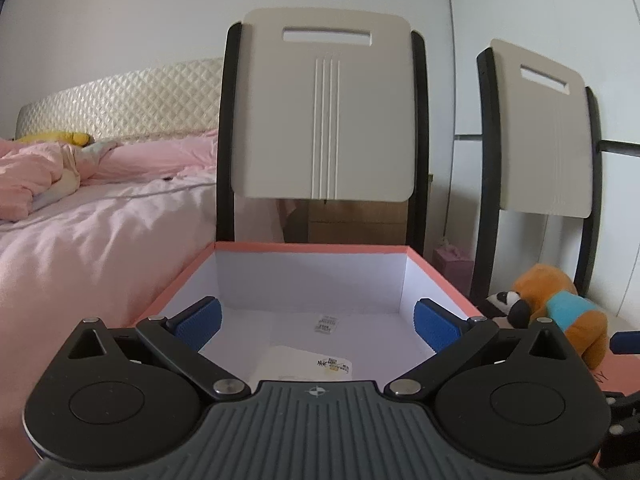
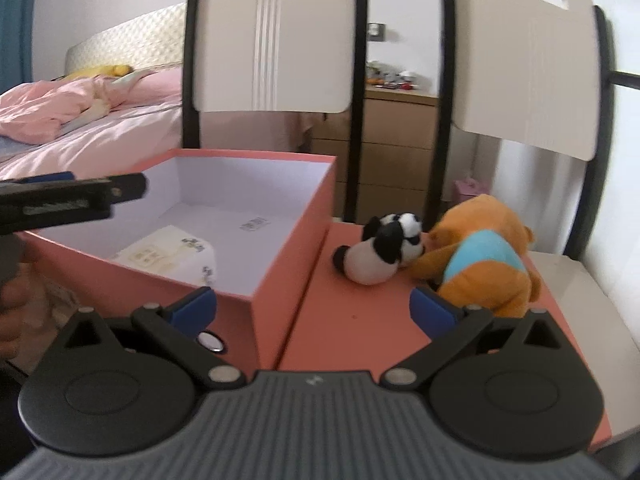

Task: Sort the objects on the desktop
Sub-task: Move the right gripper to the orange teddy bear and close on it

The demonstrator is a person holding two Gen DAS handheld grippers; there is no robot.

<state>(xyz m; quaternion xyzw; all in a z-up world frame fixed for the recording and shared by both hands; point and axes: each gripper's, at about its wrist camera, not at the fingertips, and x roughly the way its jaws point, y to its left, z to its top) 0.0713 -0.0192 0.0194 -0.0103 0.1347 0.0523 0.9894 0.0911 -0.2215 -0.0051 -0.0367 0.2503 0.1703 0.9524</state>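
An open pink box (image 1: 240, 245) (image 2: 288, 232) with a white inside holds a pale packet (image 1: 304, 364) (image 2: 168, 256) on its floor. My left gripper (image 1: 316, 322) hangs open over the box's near side, nothing between its blue pads; its finger (image 2: 72, 188) reaches in from the left in the right wrist view. Right of the box, on the pink lid (image 2: 352, 320), lie a small panda plush (image 2: 384, 252) (image 1: 508, 306) and an orange bear plush (image 2: 484, 260) (image 1: 560, 304) in a turquoise top, touching. My right gripper (image 2: 314, 306) is open just before them, empty.
Two chairs with cream backs (image 1: 324, 108) (image 2: 524, 68) stand right behind the box and the plushes. A bed with pink bedding (image 1: 92, 216) fills the left. A wooden drawer unit (image 2: 392, 148) stands behind the chairs. A hand (image 2: 16, 300) holds the left gripper.
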